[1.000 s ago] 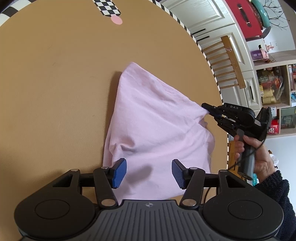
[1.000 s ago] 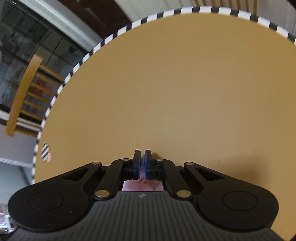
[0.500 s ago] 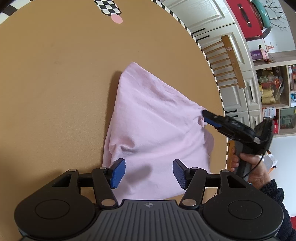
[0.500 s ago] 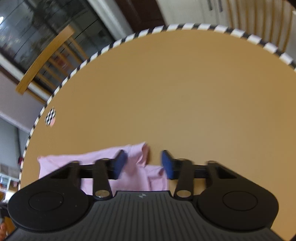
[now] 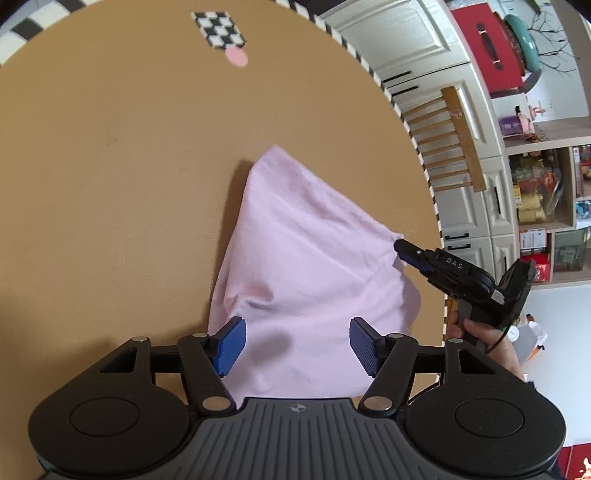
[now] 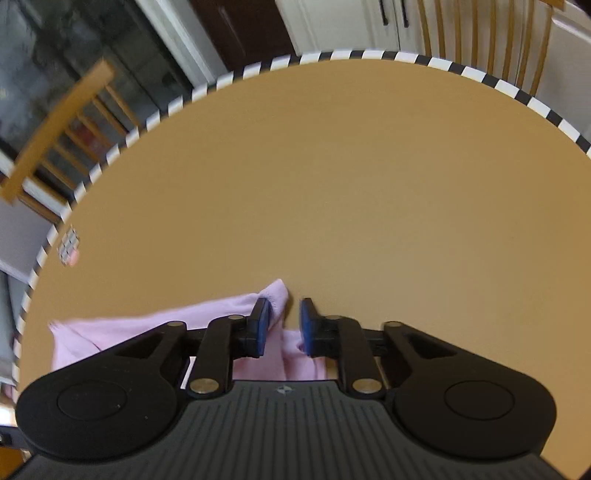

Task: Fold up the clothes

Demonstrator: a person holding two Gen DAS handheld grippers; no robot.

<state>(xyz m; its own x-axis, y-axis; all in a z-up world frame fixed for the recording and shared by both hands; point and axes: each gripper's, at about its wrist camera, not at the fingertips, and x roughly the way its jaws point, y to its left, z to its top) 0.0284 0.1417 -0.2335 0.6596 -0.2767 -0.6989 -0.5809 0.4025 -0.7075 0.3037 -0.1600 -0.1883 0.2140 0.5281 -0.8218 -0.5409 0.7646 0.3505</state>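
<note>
**Pink cloth between two parted grippers**

The pink garment (image 5: pixel 295 280) lies on the round tan table (image 5: pixel 110 184), bunched into a rough wedge whose long axis runs from a narrow far tip down to a wide near edge, close to the table's right rim. The left gripper (image 5: pixel 293 343) hangs over that wide near end, blue pads spread wide apart with cloth under the gap and nothing pinched. The right gripper (image 5: pixel 400 246) comes in from the right, its tip just at the garment's right corner. In its own view the right gripper's (image 6: pixel 282 325) pads stand a narrow gap apart, the left pad overlapping a raised fold of pink, the right pad over bare table; I judge it is gripping nothing, though whether a pad brushes the fabric cannot be told. So the cloth lies straight ahead of the left tool and down-left of the right one, and the right one is nearer a graspable corner. That corner is what any fold from here would turn on.

Readable writing: "DAS" on the right gripper's body. A checkered marker (image 5: pixel 219 29) with a pink dot sits at the far edge.
</note>
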